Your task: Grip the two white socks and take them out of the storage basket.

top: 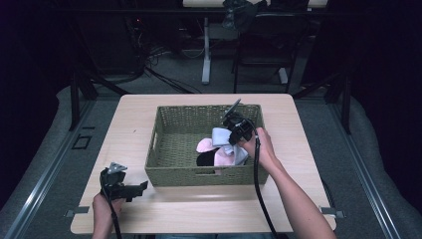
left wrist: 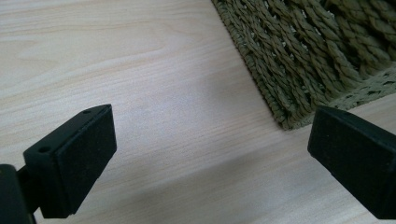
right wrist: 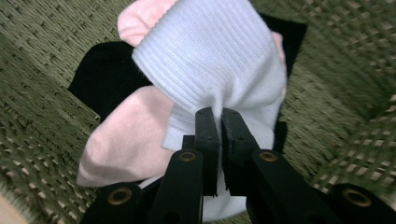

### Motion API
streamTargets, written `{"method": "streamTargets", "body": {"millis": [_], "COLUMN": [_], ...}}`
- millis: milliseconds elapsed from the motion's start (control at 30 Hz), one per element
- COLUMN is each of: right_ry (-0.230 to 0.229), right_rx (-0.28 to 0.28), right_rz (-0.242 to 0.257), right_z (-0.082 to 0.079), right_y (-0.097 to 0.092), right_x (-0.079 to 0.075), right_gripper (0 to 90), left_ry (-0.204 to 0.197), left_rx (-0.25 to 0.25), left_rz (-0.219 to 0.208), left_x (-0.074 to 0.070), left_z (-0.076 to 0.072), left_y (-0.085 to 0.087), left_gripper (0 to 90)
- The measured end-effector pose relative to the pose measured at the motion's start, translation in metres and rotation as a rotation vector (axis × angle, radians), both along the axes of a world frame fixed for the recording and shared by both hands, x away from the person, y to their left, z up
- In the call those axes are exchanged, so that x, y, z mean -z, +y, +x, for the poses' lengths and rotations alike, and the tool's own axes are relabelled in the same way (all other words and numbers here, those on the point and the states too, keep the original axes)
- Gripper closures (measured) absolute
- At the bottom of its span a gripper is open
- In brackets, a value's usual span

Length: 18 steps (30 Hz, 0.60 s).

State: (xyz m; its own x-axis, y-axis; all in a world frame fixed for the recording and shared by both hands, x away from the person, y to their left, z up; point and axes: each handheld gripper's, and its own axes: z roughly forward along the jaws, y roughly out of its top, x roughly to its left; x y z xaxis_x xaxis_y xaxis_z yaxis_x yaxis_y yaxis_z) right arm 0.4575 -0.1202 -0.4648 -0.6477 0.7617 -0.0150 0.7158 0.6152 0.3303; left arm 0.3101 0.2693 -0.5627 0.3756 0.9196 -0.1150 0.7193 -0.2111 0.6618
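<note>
Right gripper [right wrist: 219,122] clamped on the ribbed white sock [right wrist: 215,60], inside the woven olive-green basket [top: 171,172] atop pink and black socks. Lift-out not yet done, seemingly. Left gripper [left wrist: 210,154] idle, jaws spread wide over the pale wooden surface [left wrist: 140,70] beside the basket.

above basket [top: 164,149]: open | basket walls: block sideways entry | table [top: 199,204] front strip: free

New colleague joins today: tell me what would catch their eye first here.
The right gripper pinches a white sock over pink and black socks in the woven basket at mid-table. The left gripper rests open on the wooden table, beside the basket's near left corner.
</note>
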Motion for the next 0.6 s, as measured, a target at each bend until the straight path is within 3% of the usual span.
{"method": "streamTargets", "body": {"millis": [167, 367, 467, 600], "right_ry": [-0.036, -0.060, -0.092, -0.096], "right_rx": [-0.003, -0.005, -0.003, -0.008], "right_rz": [0.008, 0.057, 0.060, 0.053], "right_z": [-0.004, -0.009, -0.011, -0.012], "right_y": [-0.006, -0.014, -0.018, -0.020], "right_x": [-0.019, -0.042, -0.056, -0.065], "right_gripper": [86.5, 86.5, 86.6, 86.7], "left_ry": [0.001, 0.000, -0.001, 0.000], "left_rx": [-0.001, -0.004, -0.003, -0.001], "left_rz": [0.001, 0.001, 0.001, 0.003], "left_x": [0.000, 0.000, 0.000, 0.000], "left_z": [0.000, 0.000, 0.000, 0.000], "left_y": [0.000, 0.000, 0.000, 0.000], "left_gripper": [1.2, 1.3, 1.3, 1.3]}}
